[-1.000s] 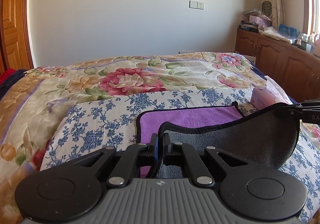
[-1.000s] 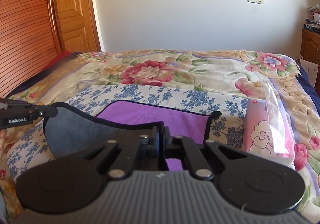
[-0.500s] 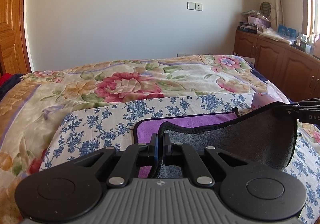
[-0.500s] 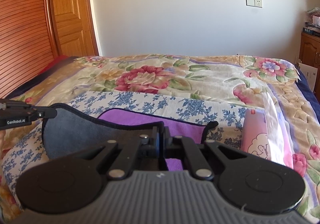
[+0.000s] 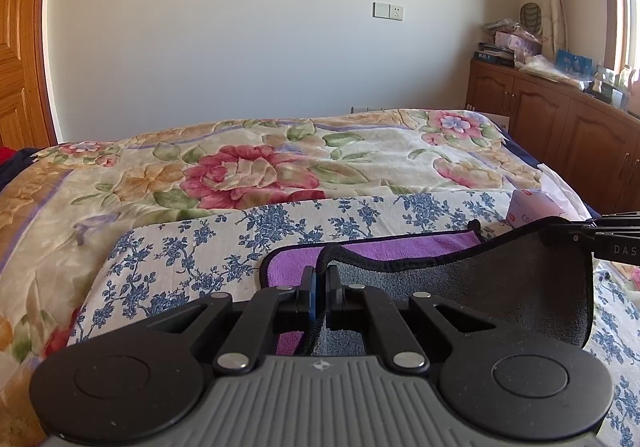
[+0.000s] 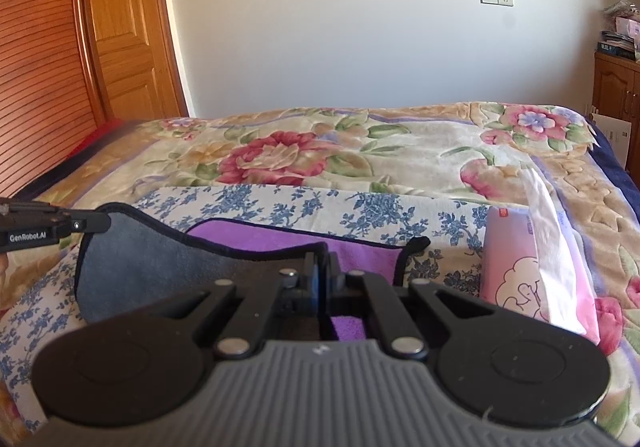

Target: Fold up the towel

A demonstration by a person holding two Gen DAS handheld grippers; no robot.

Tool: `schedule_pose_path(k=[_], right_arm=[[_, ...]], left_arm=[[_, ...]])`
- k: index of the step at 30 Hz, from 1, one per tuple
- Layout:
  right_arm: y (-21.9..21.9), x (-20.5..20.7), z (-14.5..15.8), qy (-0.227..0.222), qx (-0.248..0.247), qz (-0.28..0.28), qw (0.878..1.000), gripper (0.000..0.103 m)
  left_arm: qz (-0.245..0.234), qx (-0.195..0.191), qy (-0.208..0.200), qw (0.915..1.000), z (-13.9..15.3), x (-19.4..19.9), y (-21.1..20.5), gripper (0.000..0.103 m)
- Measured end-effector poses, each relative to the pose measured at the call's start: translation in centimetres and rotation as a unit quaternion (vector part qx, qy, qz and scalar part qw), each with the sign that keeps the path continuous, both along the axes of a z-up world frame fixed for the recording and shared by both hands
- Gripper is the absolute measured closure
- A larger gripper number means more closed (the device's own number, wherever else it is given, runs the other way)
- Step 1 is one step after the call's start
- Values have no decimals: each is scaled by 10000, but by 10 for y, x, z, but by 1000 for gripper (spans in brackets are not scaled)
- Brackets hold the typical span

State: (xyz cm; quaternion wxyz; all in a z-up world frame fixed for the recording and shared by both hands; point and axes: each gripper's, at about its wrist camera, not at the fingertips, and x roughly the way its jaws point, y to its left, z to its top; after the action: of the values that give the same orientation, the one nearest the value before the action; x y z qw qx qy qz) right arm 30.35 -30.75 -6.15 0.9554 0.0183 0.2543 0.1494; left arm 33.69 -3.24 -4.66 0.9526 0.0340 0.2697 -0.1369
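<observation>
Left wrist view: left gripper [image 5: 319, 279] and right gripper [image 6: 320, 267], jaws closed, each pinch a near corner of the towel [image 5: 460, 275], purple face, grey back, lifted over the blue-floral cloth [image 5: 192, 247]. Carry both corners forward level; align them with the far edge before release

Clearance around the bed
Far half of the bed [image 5: 280, 151] is bare, open to pass over. Pink tissue pack [image 6: 520, 271] lies just right of the towel [image 6: 288, 235]; wooden cabinet [image 5: 560, 115] lines the right side.
</observation>
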Motion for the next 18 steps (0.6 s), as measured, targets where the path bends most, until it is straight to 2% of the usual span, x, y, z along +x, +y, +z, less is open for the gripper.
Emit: schedule_pose_path(k=[18], right_arm=[[-4,24,-1,-94,-101,-4,9999,99]], left_arm=[[38,-37,-28,10000,0,23,3,98]])
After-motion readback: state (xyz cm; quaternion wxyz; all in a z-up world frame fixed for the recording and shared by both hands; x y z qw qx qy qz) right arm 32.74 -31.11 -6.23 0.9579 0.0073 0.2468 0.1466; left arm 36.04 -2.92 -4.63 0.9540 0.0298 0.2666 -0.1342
